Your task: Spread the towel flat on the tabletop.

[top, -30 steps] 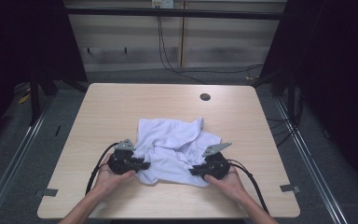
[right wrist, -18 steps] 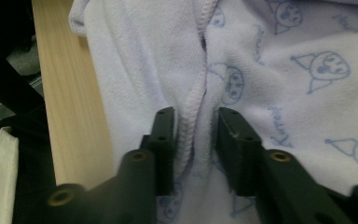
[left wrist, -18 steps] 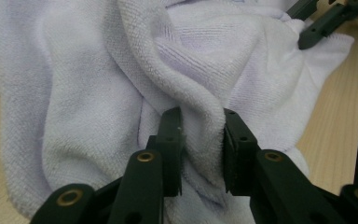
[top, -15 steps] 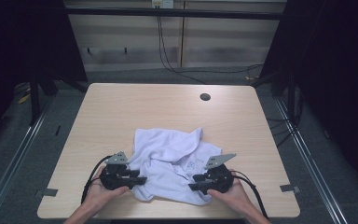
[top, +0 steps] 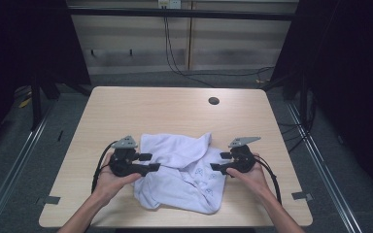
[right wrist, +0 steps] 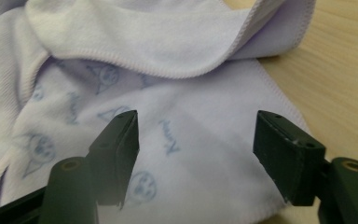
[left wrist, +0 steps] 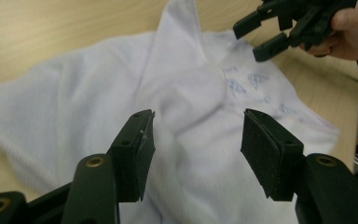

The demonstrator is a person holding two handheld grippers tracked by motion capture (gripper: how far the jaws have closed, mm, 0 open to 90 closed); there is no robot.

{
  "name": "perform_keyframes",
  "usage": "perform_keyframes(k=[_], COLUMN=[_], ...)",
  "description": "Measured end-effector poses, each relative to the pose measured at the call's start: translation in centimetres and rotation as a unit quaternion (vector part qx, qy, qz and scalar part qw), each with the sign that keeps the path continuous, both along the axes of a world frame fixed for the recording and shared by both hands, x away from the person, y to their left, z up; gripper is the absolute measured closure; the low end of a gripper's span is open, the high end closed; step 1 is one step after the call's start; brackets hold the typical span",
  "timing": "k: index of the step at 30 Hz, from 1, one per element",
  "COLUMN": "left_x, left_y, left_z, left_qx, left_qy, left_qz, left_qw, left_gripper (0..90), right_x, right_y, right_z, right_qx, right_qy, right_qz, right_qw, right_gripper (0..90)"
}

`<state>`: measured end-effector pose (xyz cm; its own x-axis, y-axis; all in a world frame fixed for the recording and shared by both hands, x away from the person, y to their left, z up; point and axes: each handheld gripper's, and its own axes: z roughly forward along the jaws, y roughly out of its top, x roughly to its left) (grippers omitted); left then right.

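While both claws hang open, nothing's actually pinched right now. Left claw [top: 153, 162] sits at the left edge of the white cloth [top: 182, 174], jaws spread wide with rumpled fabric under the gap. Right claw [top: 217, 161] is at the cloth's right edge, jaws apart too, over a bit with pale blue cat-face prints. That cloth lies crumpled on the wooden worktop [top: 165, 111], near the front edge between the two hands, one flap folded over on top.
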<state>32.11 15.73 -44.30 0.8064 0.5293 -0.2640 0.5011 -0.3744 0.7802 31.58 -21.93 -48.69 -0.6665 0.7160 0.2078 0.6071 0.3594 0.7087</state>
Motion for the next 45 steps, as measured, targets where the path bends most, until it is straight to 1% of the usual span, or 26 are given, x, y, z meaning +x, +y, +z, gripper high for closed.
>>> perform_keyframes(k=[1, 2, 3, 4, 5, 9, 11, 13, 15, 17, 18, 19, 20, 21, 24, 28, 30, 31, 32, 34, 36, 37, 39, 42, 44, 45], left_x=[0.0, 1.2, 2.0, 2.5, 3.1, 4.8, 5.1, 5.2, 4.9, 4.8, 4.8, 4.6, 4.3, 4.0, 3.8, 3.8, 3.9, 3.9, 3.8, 3.7, 3.8, 3.9, 3.9, 3.9, 4.0, 4.0], left_y=[0.0, -1.4, -2.2, -2.5, -3.1, -4.7, -5.0, -5.3, -5.4, -5.4, -5.5, -5.6, -5.8, -6.0, -6.0, -4.5, -3.4, -3.4, -2.5, -1.2, -0.2, 0.7, 1.9, 3.7, 5.2, 5.2], left_z=[0.0, -0.3, -0.5, -0.6, -0.7, -1.9, -2.9, -3.9, -4.7, -4.8, -4.8, -4.7, -4.7, -4.5, -4.2, -3.2, -1.8, -1.8, -0.6, 0.9, 2.1, 2.9, 3.9, 5.5, 6.6, 6.6], left_qx=[0.000, 0.022, 0.020, 0.014, 0.016, 0.040, 0.051, 0.056, 0.065, 0.066, 0.069, 0.077, 0.070, 0.084, 0.082, 0.031, 0.013, 0.013, -0.013, -0.035, -0.050, -0.065, -0.080, -0.090, -0.113, -0.113], left_qy=[0.000, -0.015, -0.001, 0.001, 0.004, 0.037, 0.046, 0.070, 0.071, 0.068, 0.065, 0.064, 0.062, 0.047, 0.040, 0.044, 0.029, 0.029, 0.017, 0.003, -0.008, -0.015, -0.030, -0.051, -0.059, -0.059], left_qz=[0.000, 0.007, 0.002, 0.004, 0.000, -0.021, -0.021, -0.036, -0.041, -0.038, -0.043, -0.054, -0.074, -0.074, -0.082, -0.062, -0.053, -0.053, -0.044, -0.032, -0.022, -0.012, 0.005, 0.029, 0.050, 0.050], left_qw=[1.0000, 0.9996, 0.9998, 0.9999, 0.9999, 0.9983, 0.9974, 0.9954, 0.9945, 0.9948, 0.9946, 0.9935, 0.9929, 0.9926, 0.9925, 0.9966, 0.9981, 0.9981, 0.9988, 0.9989, 0.9985, 0.9977, 0.9963, 0.9942, 0.9905, 0.9905], left_gripper=[43.7, 43.7, 43.7, 43.7, 43.7, 41.3, 40.0, 34.7, 33.3, 32.6, 34.1, 39.8, 56.8, 61.5, 72.2, 74.5, 75.0, 75.2, 75.3, 75.5, 75.5, 75.4, 75.4, 75.4, 75.4, 75.4], right_x=[0.0, 0.9, 1.2, 1.6, 1.9, 2.3, 2.0, 1.5, 1.2, 1.0, 0.9, 0.7, 0.6, 0.5, 0.3, 0.4, 0.9, 1.2, 1.4, 1.8, 2.1, 2.2, 2.5, 3.2, 3.6, 3.9], right_y=[0.0, 0.2, 0.4, 0.6, 0.6, 0.6, 0.8, 1.1, 1.3, 1.5, 1.7, 1.8, 1.9, 1.9, 1.9, 1.6, 1.3, 1.2, 1.1, 0.5, -0.4, -0.8, -1.7, -3.3, -4.2, -4.8], right_z=[0.0, -0.3, -0.4, -0.6, -0.8, -1.5, -1.5, -1.7, -1.8, -1.7, -1.7, -1.7, -1.6, -1.6, -1.5, -1.4, -1.3, -1.2, -1.2, -0.9, -0.3, -0.1, 0.5, 1.7, 2.6, 3.2], right_qx=[0.000, 0.000, -0.011, -0.022, -0.021, -0.031, -0.033, -0.044, -0.051, -0.062, -0.067, -0.078, -0.077, -0.077, -0.072, -0.062, -0.054, -0.057, -0.059, -0.057, -0.048, -0.045, -0.042, -0.038, -0.037, -0.036], right_qy=[0.000, 0.001, 0.000, -0.006, -0.003, -0.001, -0.006, -0.022, -0.032, -0.034, -0.034, -0.041, -0.041, -0.043, -0.042, -0.029, -0.013, -0.011, -0.010, -0.008, -0.008, -0.010, -0.016, -0.023, -0.027, -0.034], right_qz=[0.000, 0.002, 0.001, -0.004, -0.004, -0.009, -0.002, 0.003, 0.010, 0.012, 0.012, 0.011, 0.011, 0.013, 0.014, 0.011, 0.012, 0.007, 0.000, -0.016, -0.031, -0.035, -0.052, -0.081, -0.096, -0.104], right_qw=[1.0000, 1.0000, 0.9999, 0.9997, 0.9998, 0.9995, 0.9994, 0.9988, 0.9981, 0.9974, 0.9971, 0.9960, 0.9961, 0.9960, 0.9964, 0.9976, 0.9984, 0.9983, 0.9982, 0.9982, 0.9983, 0.9983, 0.9976, 0.9957, 0.9943, 0.9933], right_gripper=[30.9, 30.5, 30.0, 30.0, 30.5, 31.8, 31.4, 31.5, 31.6, 32.1, 32.9, 34.7, 40.4, 46.0, 63.0, 80.8, 83.4, 84.1, 84.4, 84.7, 84.9, 84.9, 84.9, 84.9, 85.0, 85.0])
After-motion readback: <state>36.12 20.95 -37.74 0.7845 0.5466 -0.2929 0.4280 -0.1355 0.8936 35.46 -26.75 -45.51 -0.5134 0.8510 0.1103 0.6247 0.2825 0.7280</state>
